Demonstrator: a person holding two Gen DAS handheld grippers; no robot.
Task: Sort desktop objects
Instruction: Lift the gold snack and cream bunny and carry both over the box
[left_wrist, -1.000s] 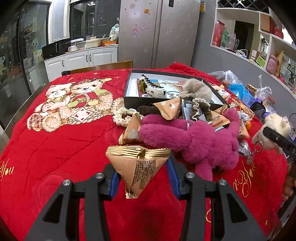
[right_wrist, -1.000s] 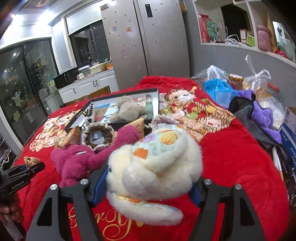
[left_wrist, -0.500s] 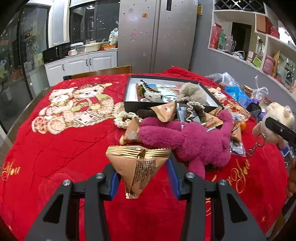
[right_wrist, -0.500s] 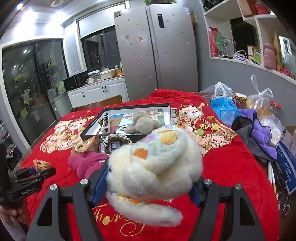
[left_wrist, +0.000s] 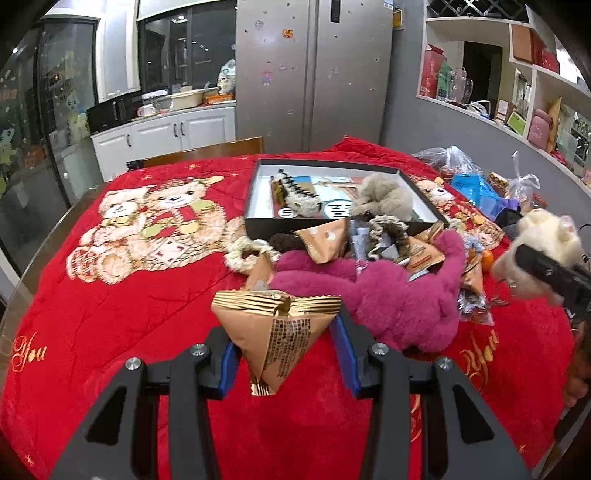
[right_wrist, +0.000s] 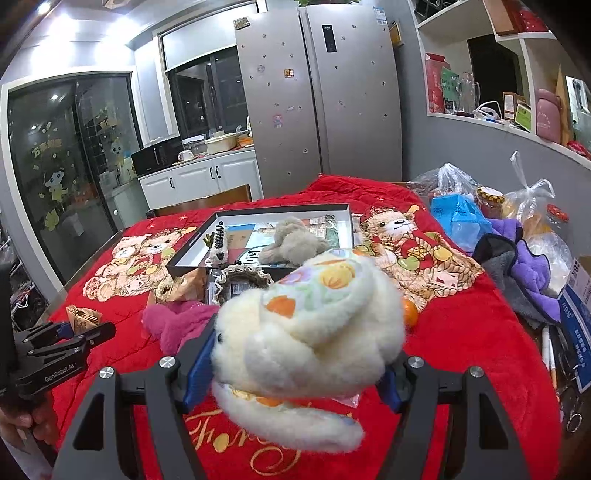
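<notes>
Two grippers are each clamped on something above the red blanket (left_wrist: 110, 314) that covers the table. Between the blue pads of the left gripper (left_wrist: 284, 354) sits a gold triangular snack packet (left_wrist: 275, 328), pinched on both slanted sides, its crimped seam upward and its point hanging below the fingers, clear of the cloth. The right gripper (right_wrist: 291, 365) squeezes a cream plush toy (right_wrist: 306, 332) with a flower-print ear; the toy bulges over both pads and a floppy part dangles beneath them. Ahead of both lies the pile: a magenta plush toy (left_wrist: 391, 295) sprawled on the blanket, with more gold packets, scrunchies and small cards heaped against the near wall of a black shallow box (left_wrist: 255, 192). Inside the box rest a grey plush toy (left_wrist: 384, 197) and a hair claw clip (left_wrist: 295, 195). Plastic bags and a purple cloth (right_wrist: 535, 269) crowd the right edge.
</notes>
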